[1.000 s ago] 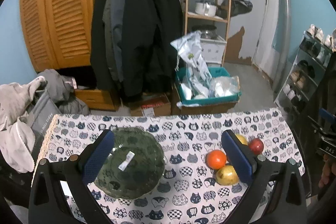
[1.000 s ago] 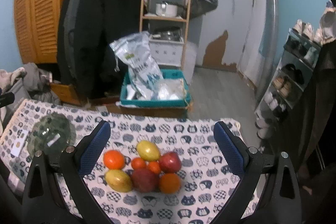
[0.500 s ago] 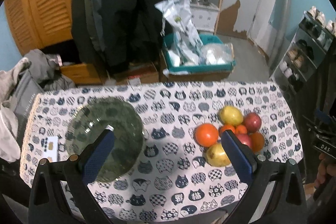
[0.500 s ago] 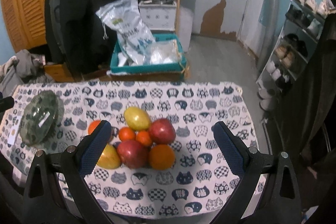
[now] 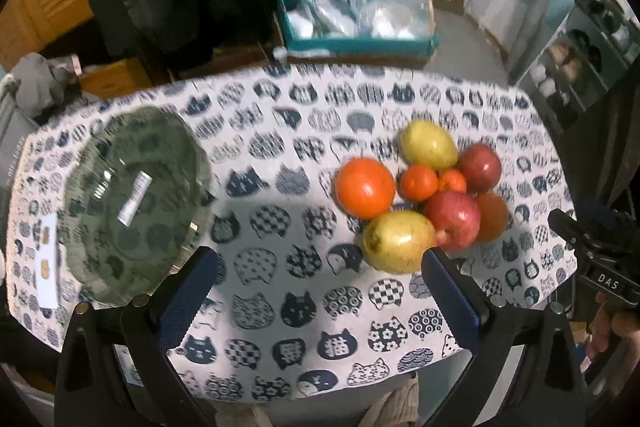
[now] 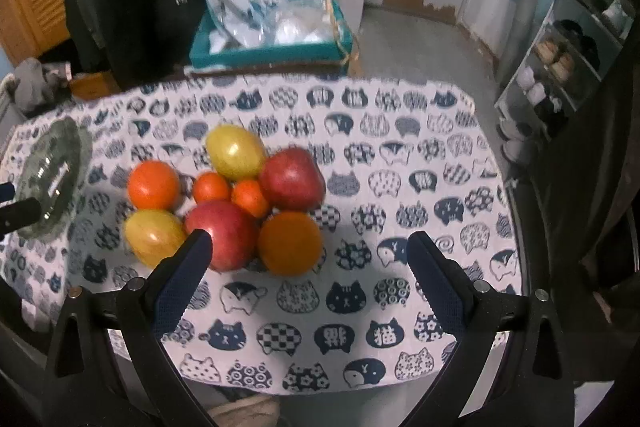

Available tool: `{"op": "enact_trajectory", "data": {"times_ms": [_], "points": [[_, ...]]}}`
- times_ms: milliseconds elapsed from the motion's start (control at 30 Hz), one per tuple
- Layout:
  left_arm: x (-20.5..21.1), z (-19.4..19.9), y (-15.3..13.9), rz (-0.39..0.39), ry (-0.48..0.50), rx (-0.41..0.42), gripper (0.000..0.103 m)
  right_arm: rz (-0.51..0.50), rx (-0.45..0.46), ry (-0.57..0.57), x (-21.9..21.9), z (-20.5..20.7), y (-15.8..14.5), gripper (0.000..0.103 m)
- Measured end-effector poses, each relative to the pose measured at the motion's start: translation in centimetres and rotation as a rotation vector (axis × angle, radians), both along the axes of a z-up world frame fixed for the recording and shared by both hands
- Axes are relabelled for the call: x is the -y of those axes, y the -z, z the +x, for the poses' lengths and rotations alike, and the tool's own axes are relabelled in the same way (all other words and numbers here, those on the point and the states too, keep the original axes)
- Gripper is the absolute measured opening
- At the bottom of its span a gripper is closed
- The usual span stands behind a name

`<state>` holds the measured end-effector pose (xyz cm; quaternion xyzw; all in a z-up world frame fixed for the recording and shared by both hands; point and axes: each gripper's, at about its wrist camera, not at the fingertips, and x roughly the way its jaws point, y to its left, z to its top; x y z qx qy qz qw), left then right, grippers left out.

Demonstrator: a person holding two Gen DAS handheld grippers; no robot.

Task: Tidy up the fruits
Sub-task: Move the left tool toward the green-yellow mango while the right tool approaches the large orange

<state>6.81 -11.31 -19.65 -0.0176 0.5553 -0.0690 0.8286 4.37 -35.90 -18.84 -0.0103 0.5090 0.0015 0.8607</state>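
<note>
The right gripper (image 6: pixel 306 257) is wide open above the cat cloth (image 6: pixel 420 163). Nothing is in it. The fruits (image 6: pixel 236 199) sit close together in a pile: two red, two yellow, two big orange, two small orange. A green glass plate (image 6: pixel 52 175) lies far to the left.

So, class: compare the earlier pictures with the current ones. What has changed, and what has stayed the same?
Both open grippers, left and right, rose and tilted down over the table; neither took hold of anything. The fruit pile and glass plate stayed put.
</note>
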Motion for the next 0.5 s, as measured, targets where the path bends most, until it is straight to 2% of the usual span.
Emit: {"op": "enact_trajectory", "data": {"times_ms": [167, 500], "points": [[2.2, 0.4, 3.3, 0.002, 0.014, -0.082, 0.102, 0.012, -0.064, -0.006, 0.3, 0.3, 2.6, 0.097], [5.5, 1.0, 7.2, 0.017, 0.039, -0.146, 0.102, 0.018, -0.150, -0.012, 1.0, 1.0, 6.3, 0.096]]}}
